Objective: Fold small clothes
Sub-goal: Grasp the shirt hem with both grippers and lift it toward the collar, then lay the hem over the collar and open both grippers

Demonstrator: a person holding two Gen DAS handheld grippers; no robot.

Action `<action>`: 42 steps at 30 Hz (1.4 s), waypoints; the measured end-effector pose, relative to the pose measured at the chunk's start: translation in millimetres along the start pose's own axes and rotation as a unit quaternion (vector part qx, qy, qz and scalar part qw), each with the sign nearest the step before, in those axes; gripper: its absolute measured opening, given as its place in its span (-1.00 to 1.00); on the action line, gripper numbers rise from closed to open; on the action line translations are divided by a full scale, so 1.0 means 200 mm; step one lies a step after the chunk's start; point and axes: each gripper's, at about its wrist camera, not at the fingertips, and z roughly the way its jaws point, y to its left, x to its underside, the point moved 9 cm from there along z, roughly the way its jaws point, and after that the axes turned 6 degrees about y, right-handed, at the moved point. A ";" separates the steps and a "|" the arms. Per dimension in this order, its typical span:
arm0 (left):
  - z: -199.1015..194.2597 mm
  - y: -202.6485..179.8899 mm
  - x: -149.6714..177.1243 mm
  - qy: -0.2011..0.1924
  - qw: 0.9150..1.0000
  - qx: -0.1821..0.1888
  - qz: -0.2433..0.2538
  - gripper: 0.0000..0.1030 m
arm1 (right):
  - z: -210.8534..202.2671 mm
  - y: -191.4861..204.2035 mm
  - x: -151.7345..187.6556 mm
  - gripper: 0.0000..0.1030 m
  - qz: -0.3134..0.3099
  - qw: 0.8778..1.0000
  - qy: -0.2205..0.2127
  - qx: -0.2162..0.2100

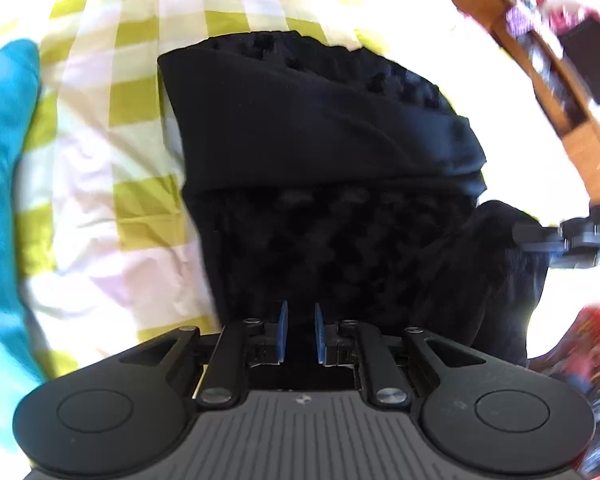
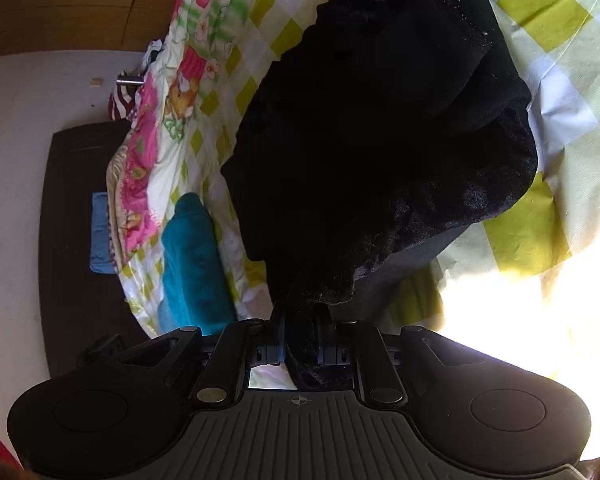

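A black fleecy garment (image 1: 324,152) lay partly folded on a bedsheet (image 1: 112,128) checked in yellow-green and white, its smooth upper layer turned over a pile-textured lower layer. The left gripper (image 1: 299,332) sat at the garment's near edge with its blue pads (image 1: 282,330) parted by a narrow gap; dark cloth filled the view beyond, and whether any lay between the pads could not be told. The right gripper (image 2: 300,340) was clenched on a bunched corner of the same garment (image 2: 380,128), the fabric rising from between its jaws and hiding both fingertips. In the left wrist view the right gripper (image 1: 556,236) appeared only as a blurred dark shape at the garment's right edge. A teal cloth (image 2: 192,256) lay on the sheet beside the garment, cut off by the frame in the left view. Strong sunlight bleached the sheet's near right part, erasing detail there. A floral quilt (image 2: 140,168) was bunched along the bed's far edge.
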 end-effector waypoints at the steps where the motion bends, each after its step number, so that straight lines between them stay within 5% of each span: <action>1: 0.02 -0.01 0.02 0.011 1.000 -0.014 0.010 -0.36 | 0.03 -0.01 0.01 -0.67 -0.003 1.000 0.008 0.011; 8: 0.14 -0.03 0.35 0.081 0.996 -0.022 -0.043 -0.03 | 0.06 -0.06 0.11 -0.63 -0.039 0.996 0.041 0.069; 12: 0.14 0.03 0.45 0.071 0.990 -0.039 -0.116 0.13 | 0.04 -0.10 0.14 -0.53 -0.082 0.988 0.057 0.115; 16: 0.17 0.07 0.51 0.062 0.985 -0.040 -0.153 0.22 | 0.06 -0.16 0.20 -0.23 -0.108 0.981 0.080 0.138; 20: 0.23 -0.02 0.52 0.069 0.991 -0.028 -0.114 0.17 | 0.11 -0.25 0.28 -0.20 -0.107 0.977 0.110 0.151; 21: 0.23 -0.05 0.53 0.068 0.992 -0.020 -0.106 0.16 | 0.12 -0.27 0.31 -0.36 -0.105 0.974 0.120 0.159; 25: 0.20 -0.09 0.53 0.089 0.992 0.017 -0.093 -0.36 | 0.04 -0.26 0.35 -0.60 -0.072 0.978 0.139 0.137; 29: 0.06 -0.13 0.32 0.064 0.985 0.117 -0.111 -0.48 | -0.12 -0.04 0.19 -0.62 -0.019 0.995 0.093 0.029; 33: -0.14 -0.05 -0.11 -0.050 0.967 0.203 -0.146 -0.48 | -0.23 0.13 -0.15 -0.57 0.028 0.997 -0.004 -0.078; 34: -0.16 0.00 -0.23 -0.080 0.963 0.205 -0.158 -0.48 | -0.23 0.13 -0.26 -0.54 0.042 0.994 -0.033 -0.093; 36: -0.12 0.14 -0.47 -0.124 0.956 0.189 -0.186 -0.43 | -0.19 0.11 -0.46 -0.04 0.066 0.990 -0.076 -0.095; 39: -0.03 0.25 -0.66 -0.142 0.963 0.127 -0.191 -0.41 | -0.14 0.06 -0.62 0.07 0.079 0.988 -0.109 -0.079; 42: 0.01 0.25 -0.63 -0.128 0.970 0.094 -0.184 -0.34 | -0.12 0.06 -0.62 0.11 0.081 0.987 -0.095 -0.102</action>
